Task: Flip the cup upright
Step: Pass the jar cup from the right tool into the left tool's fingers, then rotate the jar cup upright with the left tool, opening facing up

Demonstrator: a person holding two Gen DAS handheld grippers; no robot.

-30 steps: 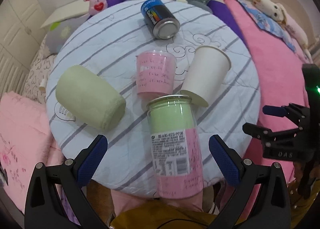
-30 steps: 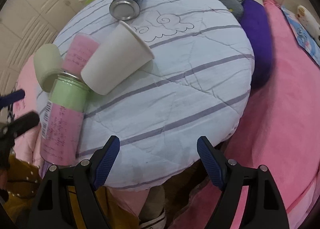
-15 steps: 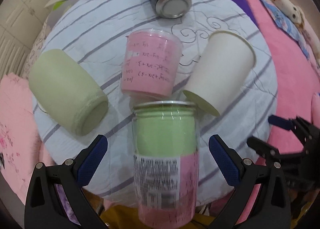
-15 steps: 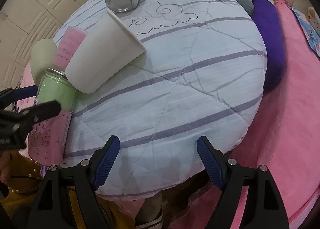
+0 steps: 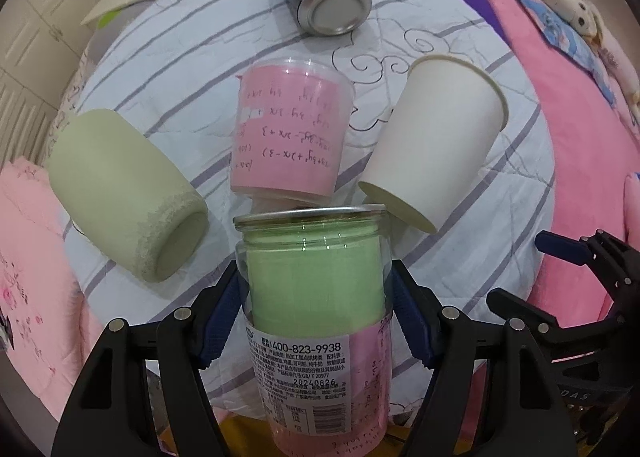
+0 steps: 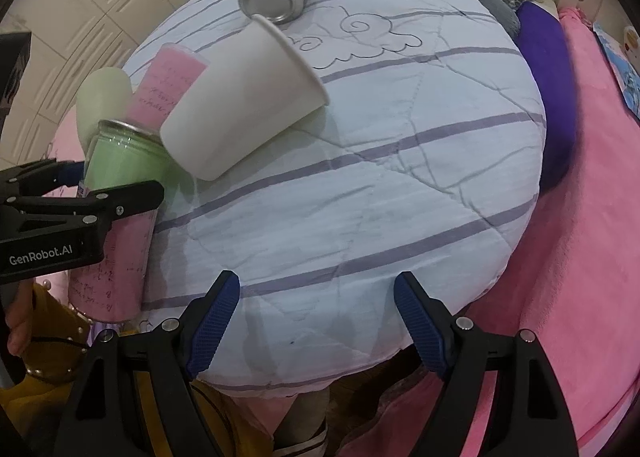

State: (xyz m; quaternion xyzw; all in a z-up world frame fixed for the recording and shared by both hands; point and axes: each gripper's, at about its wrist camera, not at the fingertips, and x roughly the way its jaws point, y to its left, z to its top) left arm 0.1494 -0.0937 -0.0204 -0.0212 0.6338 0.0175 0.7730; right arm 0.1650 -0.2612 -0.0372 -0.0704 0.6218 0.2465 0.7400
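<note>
Clear plastic, lined green and pink, forms the cup lying on its side at the near edge of the round striped cushion. The left claw is clamped on its middle. The right claw hangs spread apart over bare cushion, well clear.

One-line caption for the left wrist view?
Left gripper clamps the toppled clear jar on the striped cushion.
</note>
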